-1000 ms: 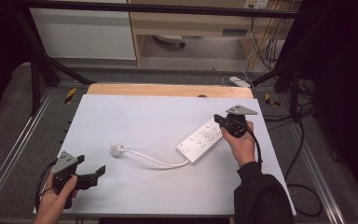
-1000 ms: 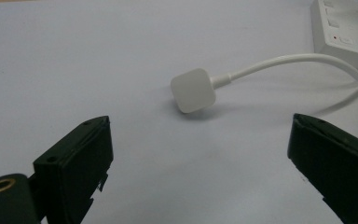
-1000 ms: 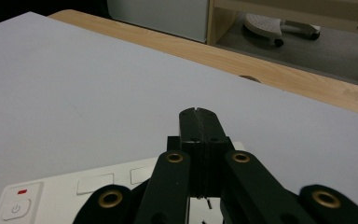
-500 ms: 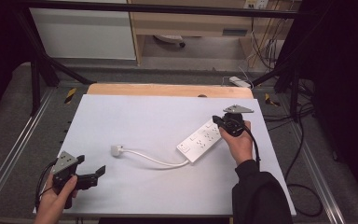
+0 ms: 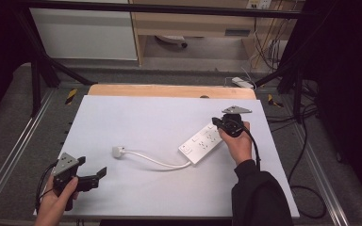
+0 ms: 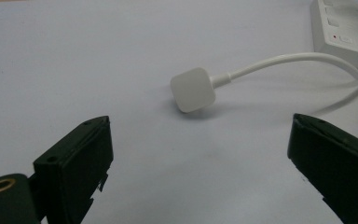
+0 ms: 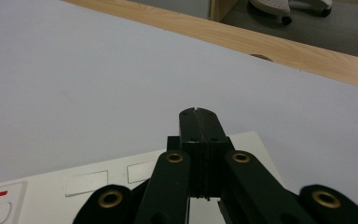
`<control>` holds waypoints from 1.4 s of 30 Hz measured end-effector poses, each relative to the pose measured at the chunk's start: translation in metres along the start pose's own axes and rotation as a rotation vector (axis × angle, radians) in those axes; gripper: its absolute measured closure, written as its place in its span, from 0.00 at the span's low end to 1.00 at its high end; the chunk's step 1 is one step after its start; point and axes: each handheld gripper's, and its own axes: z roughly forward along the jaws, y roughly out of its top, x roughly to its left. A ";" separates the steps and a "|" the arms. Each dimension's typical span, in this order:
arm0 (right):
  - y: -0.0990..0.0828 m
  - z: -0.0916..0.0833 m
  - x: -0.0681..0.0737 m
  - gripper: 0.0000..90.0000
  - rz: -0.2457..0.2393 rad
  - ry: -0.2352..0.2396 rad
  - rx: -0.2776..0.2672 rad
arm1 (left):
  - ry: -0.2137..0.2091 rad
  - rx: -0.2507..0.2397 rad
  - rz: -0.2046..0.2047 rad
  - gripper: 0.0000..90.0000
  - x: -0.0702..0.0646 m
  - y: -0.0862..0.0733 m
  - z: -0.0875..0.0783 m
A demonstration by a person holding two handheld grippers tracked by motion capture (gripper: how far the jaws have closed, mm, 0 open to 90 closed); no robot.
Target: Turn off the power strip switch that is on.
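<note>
Barely any change: right tongs [image 7: 199, 113] pressed together, empty, over power strip [image 5: 202, 142] at centre-right, left tongs [image 6: 200, 154] gaping wide, lower left, facing plug [image 6: 192, 89].

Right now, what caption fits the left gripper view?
Open left gripper faces a white plug lying on the table.

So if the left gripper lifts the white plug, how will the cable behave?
The cable lies in a loose curve, so it probably bends and trails. The plug looks small, likely light. The power strip would probably stay put, since the shut right gripper is over its far end.
</note>
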 end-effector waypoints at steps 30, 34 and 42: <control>-0.008 0.013 -0.003 1.00 0.009 -0.012 0.058 | 0.000 0.000 0.006 0.07 0.000 0.000 0.000; -0.009 0.016 -0.002 1.00 0.013 -0.009 0.061 | 0.000 -0.001 0.006 0.07 0.000 0.000 0.000; -0.011 0.022 0.002 1.00 0.009 0.001 0.067 | 0.000 -0.001 0.006 0.07 0.000 0.000 0.000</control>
